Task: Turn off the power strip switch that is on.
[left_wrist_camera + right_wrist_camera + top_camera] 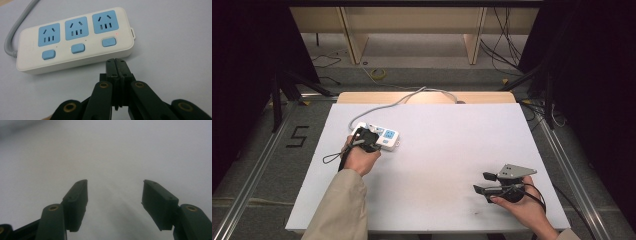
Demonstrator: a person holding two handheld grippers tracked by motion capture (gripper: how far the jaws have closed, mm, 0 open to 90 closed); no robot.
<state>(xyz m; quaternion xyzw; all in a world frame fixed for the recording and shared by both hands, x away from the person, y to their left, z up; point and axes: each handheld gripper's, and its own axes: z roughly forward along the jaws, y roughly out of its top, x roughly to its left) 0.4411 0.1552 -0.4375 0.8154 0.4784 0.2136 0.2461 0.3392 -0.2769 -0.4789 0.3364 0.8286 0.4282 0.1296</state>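
Two hand-held grippers over a pale work table with a white power strip on it.

The room is dark at both sides, with black curtains, a grey floor strewn with cables and metal rails, and a light wooden frame at the back; a black "5" (pixel 298 136) is marked on the floor left of the table. The white table (pixel 447 150) has a wooden edge at its far side. The power strip (pixel 75 40) lies at the table's left part, its grey cord (pixel 397 102) running off the far edge; it has three blue sockets, three blue buttons and a small red light, with no readable brand. The left gripper (pixel 116 63) sits just beside the strip's near edge, jaws pressed together with nothing between them. The right gripper (pixel 484 182) rests near the table's right front, jaws spread wide and empty.
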